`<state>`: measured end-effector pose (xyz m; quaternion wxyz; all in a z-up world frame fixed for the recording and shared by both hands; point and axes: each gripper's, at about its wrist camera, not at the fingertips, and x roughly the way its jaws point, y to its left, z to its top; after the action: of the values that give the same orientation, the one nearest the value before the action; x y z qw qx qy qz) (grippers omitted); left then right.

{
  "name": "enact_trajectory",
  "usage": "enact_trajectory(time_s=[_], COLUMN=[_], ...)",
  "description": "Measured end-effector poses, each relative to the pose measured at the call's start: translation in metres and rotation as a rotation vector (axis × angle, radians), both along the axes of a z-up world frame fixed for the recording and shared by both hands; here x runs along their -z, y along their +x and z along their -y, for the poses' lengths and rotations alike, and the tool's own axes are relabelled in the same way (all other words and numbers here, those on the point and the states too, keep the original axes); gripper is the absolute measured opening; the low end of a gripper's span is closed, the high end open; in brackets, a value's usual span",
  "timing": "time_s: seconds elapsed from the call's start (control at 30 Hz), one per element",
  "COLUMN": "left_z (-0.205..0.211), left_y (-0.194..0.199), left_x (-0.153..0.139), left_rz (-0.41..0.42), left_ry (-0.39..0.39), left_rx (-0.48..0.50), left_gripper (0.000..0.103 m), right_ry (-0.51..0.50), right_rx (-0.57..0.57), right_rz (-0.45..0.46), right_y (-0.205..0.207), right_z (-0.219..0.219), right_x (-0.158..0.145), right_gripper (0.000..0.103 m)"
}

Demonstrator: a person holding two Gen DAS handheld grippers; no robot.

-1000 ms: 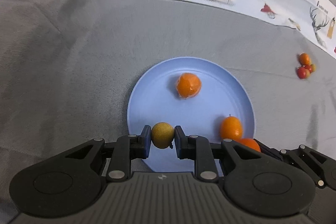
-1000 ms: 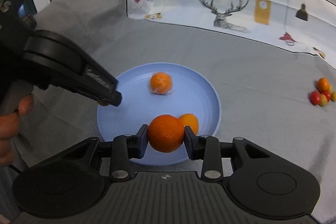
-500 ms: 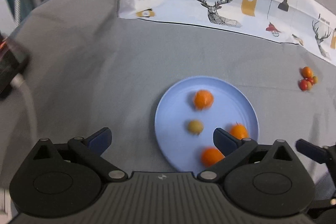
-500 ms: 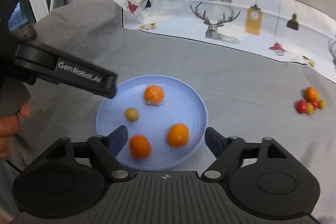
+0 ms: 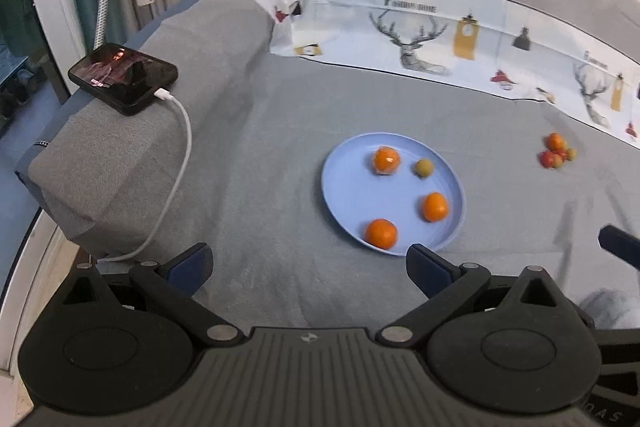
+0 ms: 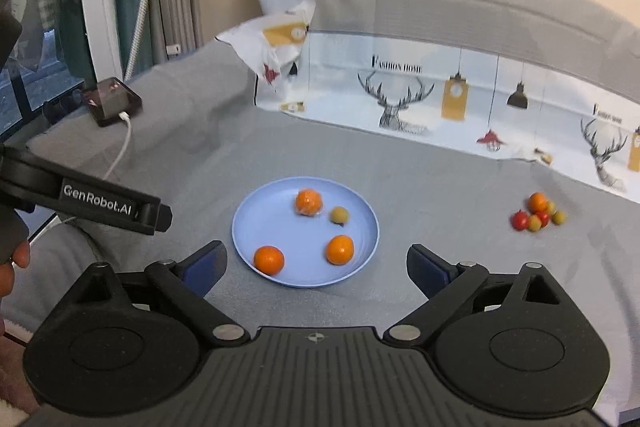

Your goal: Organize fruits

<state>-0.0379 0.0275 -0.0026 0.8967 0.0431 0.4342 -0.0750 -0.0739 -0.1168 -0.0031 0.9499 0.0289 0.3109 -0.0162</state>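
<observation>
A light blue plate (image 5: 348, 187) (image 6: 256, 223) lies on the grey cloth. On it are three oranges (image 5: 381, 233) (image 6: 269, 259) and one small yellow-green fruit (image 5: 424, 167) (image 6: 339, 215). A small heap of red, orange and yellow fruits (image 5: 557, 155) (image 6: 537, 213) lies on the cloth to the right of the plate. My left gripper (image 5: 308, 269) is open and empty, pulled back from the plate. My right gripper (image 6: 316, 269) is open and empty, also back from the plate. The left gripper's finger shows at the left of the right wrist view (image 6: 152, 215).
A phone (image 5: 122, 77) (image 6: 112, 101) on a white cable (image 5: 182, 147) lies on a grey cushion at the left. A printed white cloth (image 5: 440, 39) (image 6: 440, 99) with deer runs along the back. A window and curtain are at far left.
Both grippers opened and let go of their fruit: the yellow-green fruit and an orange now lie on the plate. Both grippers have pulled back and up, away from the plate.
</observation>
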Motion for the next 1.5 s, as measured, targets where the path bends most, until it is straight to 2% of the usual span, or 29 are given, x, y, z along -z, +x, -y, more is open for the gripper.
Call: enact_trajectory(time_s=[0.1,0.3,0.5,1.5], left_z=[0.003,-0.001,-0.002,-0.003], left_y=[-0.013,-0.036,-0.044,-0.037], left_x=[-0.006,-0.024,-0.03,-0.019], left_rz=[0.014,0.077,0.093,0.063], left_ry=[0.005,-0.009,-0.012,-0.017], left_rx=[0.025,0.012,0.012,0.021], left_gripper=[0.103,0.103,0.103,0.103], right_ry=[-0.013,-0.038,-0.058,-0.056], right_rx=[0.003,-0.008,-0.019,-0.002], right_rz=[0.036,0.097,0.131,0.087], right_y=[-0.016,-0.04,-0.052,-0.043], right_z=[0.0,-0.006,-0.012,-0.012], right_x=[-0.008,-0.021,-0.027,-0.022], right_gripper=[0.097,0.098,0.098,0.098])
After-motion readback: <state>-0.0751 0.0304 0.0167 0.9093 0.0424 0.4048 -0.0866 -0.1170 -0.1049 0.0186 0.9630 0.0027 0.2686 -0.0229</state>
